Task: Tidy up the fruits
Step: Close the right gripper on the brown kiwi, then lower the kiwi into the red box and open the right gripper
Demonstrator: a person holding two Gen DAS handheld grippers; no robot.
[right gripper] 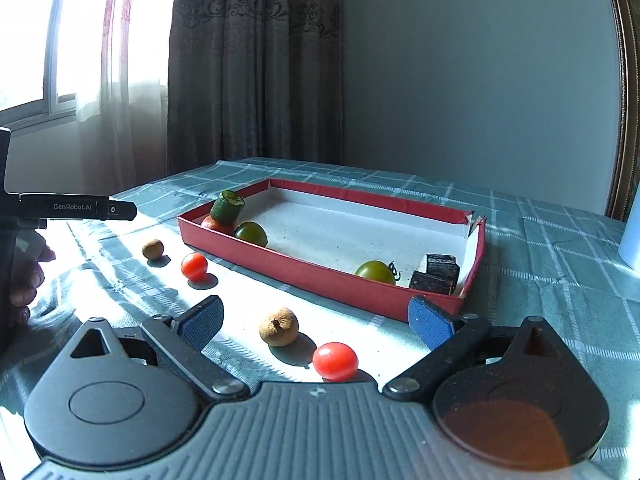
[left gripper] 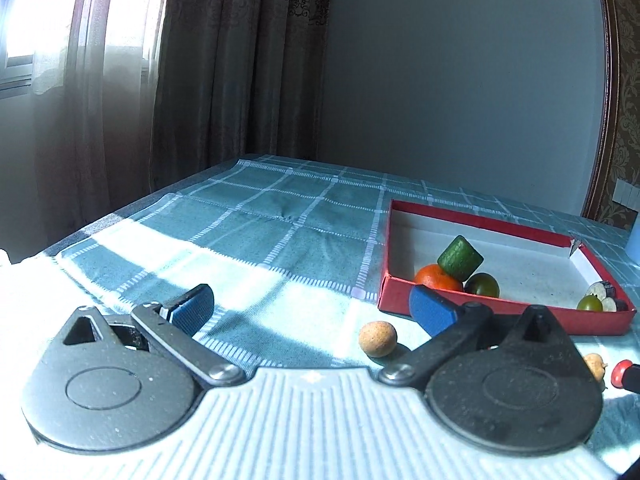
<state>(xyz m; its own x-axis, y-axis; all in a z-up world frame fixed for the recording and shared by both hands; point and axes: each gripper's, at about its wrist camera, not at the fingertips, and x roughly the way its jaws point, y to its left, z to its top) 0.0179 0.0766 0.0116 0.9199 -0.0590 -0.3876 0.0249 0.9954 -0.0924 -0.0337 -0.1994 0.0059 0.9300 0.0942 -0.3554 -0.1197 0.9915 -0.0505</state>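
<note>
A red box [right gripper: 320, 272] [left gripper: 472, 216] sits on the checked cloth. It holds a green cucumber piece [right gripper: 227, 207] [left gripper: 460, 258], an orange fruit [left gripper: 437, 277], two green tomatoes [right gripper: 251, 233] [right gripper: 375, 271] and dark cut pieces [right gripper: 436, 274]. Loose in front of the box lie two red cherry tomatoes [right gripper: 335, 361] [right gripper: 194, 266] and two tan longans [right gripper: 279, 327] [right gripper: 153, 249]. My right gripper [right gripper: 316, 322] is open and empty over the near longan and tomato. My left gripper [left gripper: 312, 306] is open and empty, a tan longan [left gripper: 377, 339] just ahead of its right finger.
The table wears a teal checked cloth [left gripper: 280, 216]. The other gripper's body [right gripper: 76, 208] and a hand [right gripper: 28, 280] show at the left of the right wrist view. A pale object [right gripper: 632, 236] stands at the right edge. Curtains and a wall lie behind.
</note>
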